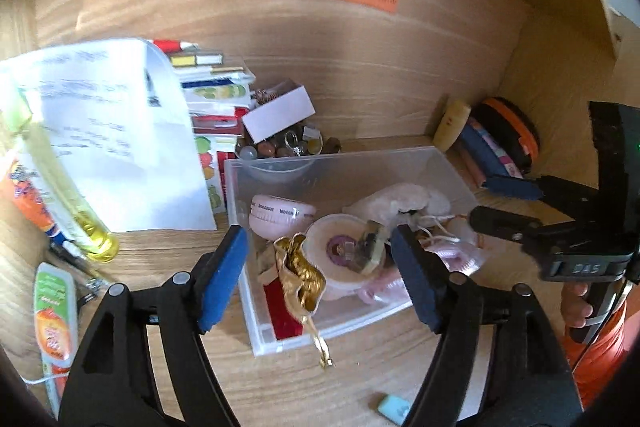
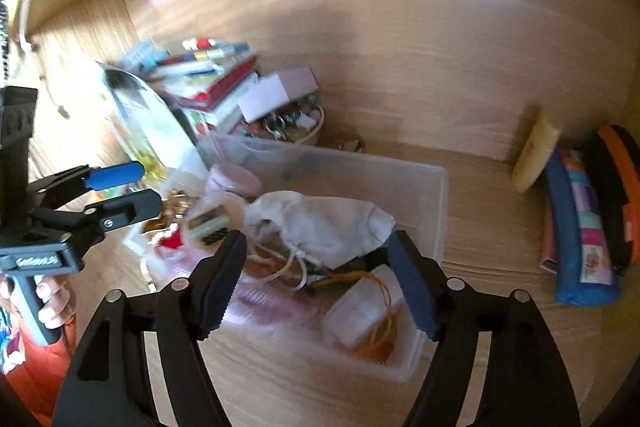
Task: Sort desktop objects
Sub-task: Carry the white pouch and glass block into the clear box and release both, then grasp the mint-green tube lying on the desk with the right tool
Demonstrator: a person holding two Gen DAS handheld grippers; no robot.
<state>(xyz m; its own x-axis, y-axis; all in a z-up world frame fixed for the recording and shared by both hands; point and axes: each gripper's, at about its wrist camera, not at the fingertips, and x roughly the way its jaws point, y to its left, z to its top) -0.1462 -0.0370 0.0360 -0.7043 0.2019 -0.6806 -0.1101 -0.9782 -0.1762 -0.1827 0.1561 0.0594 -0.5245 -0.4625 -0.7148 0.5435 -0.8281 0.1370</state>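
Note:
A clear plastic box (image 1: 280, 167) sits on the wooden desk, holding a pink round case (image 1: 276, 215), a tape roll (image 1: 340, 251), a gold ribbon (image 1: 300, 275) and a white cloth pouch (image 1: 396, 201). My left gripper (image 1: 320, 275) is open and empty, its jaws straddling the box's near end above the tape roll. My right gripper (image 2: 316, 279) is open and empty over the same box (image 2: 436, 211), just in front of the white pouch (image 2: 320, 223). Each gripper shows in the other's view: the right one (image 1: 508, 207), the left one (image 2: 124, 191).
A stack of books (image 1: 216, 87) and a white paper sheet (image 1: 120, 131) stand left. A bowl of beads and clips (image 1: 288, 143) with a white carton (image 1: 280, 115) sits behind the box. A pencil case (image 2: 580, 227) and orange-black item (image 2: 620, 187) lie right. A yellow bottle (image 1: 68, 195) and tubes lie left.

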